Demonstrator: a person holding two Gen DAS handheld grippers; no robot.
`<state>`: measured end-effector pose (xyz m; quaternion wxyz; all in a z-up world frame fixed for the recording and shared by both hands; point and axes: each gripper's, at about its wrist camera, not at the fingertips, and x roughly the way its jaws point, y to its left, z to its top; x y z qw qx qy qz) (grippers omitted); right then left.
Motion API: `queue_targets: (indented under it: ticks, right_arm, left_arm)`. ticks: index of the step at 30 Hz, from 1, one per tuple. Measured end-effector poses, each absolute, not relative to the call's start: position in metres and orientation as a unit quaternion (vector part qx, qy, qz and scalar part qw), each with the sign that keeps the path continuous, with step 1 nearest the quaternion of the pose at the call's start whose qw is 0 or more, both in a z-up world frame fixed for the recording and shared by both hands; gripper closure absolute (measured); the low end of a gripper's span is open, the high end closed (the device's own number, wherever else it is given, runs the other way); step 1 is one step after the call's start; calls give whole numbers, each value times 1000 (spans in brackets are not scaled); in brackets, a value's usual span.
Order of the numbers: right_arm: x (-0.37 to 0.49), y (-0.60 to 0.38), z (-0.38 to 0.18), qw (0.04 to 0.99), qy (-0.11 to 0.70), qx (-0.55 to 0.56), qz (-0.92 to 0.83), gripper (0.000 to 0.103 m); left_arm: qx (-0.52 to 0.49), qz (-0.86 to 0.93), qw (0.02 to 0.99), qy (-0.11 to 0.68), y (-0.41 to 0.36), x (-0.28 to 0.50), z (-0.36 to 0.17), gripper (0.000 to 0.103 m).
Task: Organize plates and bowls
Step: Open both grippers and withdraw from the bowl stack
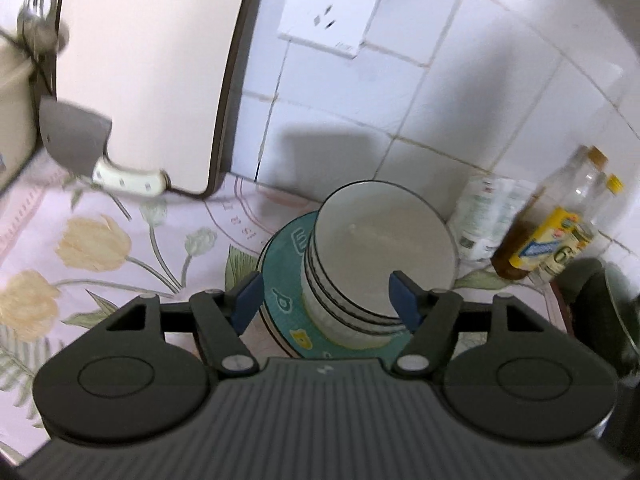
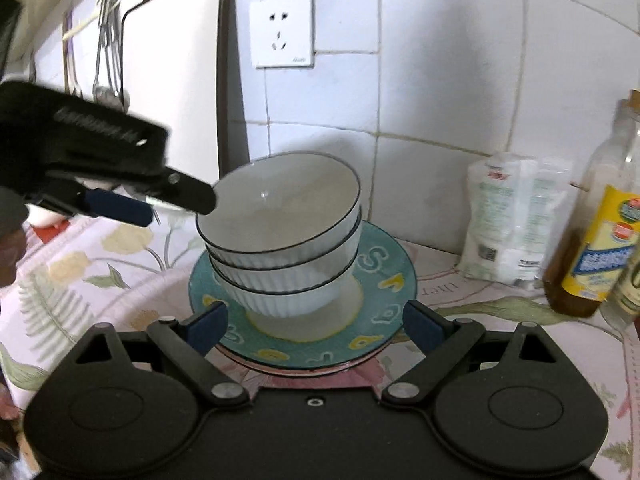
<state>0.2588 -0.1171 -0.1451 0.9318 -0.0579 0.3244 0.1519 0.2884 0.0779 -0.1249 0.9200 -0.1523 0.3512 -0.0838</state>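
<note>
Three white ribbed bowls with dark rims sit stacked (image 2: 280,240) on a teal plate with letters (image 2: 384,292), which lies on another plate with a pink rim. In the left wrist view the stack (image 1: 376,256) and the teal plate (image 1: 284,276) lie just ahead. My left gripper (image 1: 326,300) is open, its blue pads on either side of the stack's near part, above the plate. It also shows in the right wrist view (image 2: 160,204), hovering left of the top bowl's rim. My right gripper (image 2: 316,326) is open and empty, low in front of the plates.
A floral cloth (image 1: 100,248) covers the counter. A cutting board (image 1: 148,64) leans on the tiled wall, with a cleaver (image 1: 80,148) at its foot. A white bag (image 2: 516,216) and oil bottles (image 2: 600,240) stand at the right. Utensils (image 2: 106,44) hang at the left.
</note>
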Motion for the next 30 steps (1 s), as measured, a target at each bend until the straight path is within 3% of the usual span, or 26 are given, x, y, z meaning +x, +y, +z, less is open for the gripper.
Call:
queue_targets:
  ticks: [11, 22, 30]
  right_arm:
    - [205, -111, -88, 937, 324, -50, 122, 7]
    - [144, -119, -48, 941, 330, -59, 51, 7]
    - [94, -124, -23, 946, 318, -62, 11, 5]
  left_arm:
    - [-118, -102, 928, 339, 103, 233, -71, 26]
    - [-62, -125, 935, 326, 91, 163, -36, 8]
    - [-27, -106, 940, 322, 79, 116, -30, 7]
